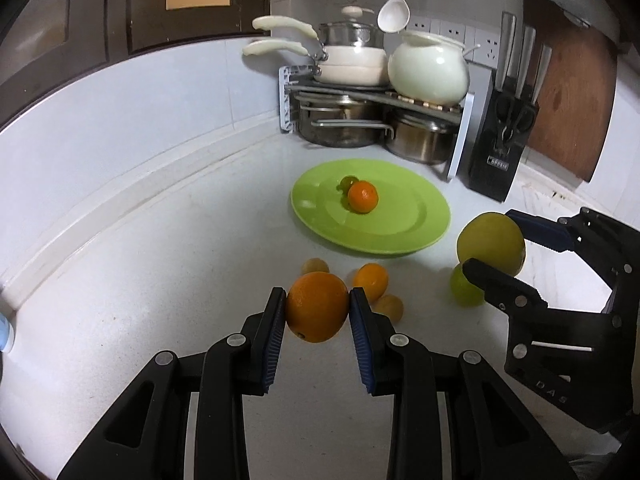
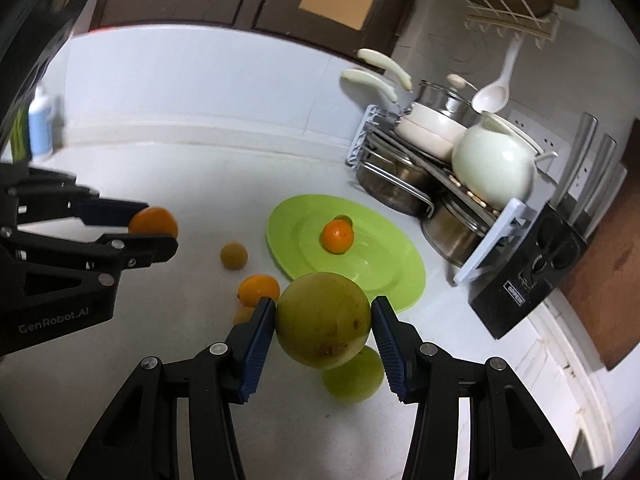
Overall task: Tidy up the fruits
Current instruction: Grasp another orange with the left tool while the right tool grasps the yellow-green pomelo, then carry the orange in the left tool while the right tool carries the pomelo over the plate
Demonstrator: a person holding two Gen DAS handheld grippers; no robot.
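Note:
My left gripper (image 1: 317, 307) is shut on a large orange (image 1: 317, 307), held above the white counter; it also shows in the right wrist view (image 2: 154, 222). My right gripper (image 2: 323, 322) is shut on a big yellow-green fruit (image 2: 323, 322), seen too in the left wrist view (image 1: 491, 242). A green plate (image 1: 420, 216) holds a small orange (image 1: 362, 197) with a small green fruit (image 1: 347, 181) behind it. On the counter lie a mandarin (image 1: 372, 280), two small tan fruits (image 1: 315, 266) (image 1: 390, 307) and a green fruit (image 1: 464, 292).
A rack (image 1: 376, 96) with pots, pans and a white jar stands at the back wall. A black knife block (image 1: 500, 152) and a wooden board (image 1: 568, 92) are to its right. A bottle (image 2: 40, 124) stands at the far left.

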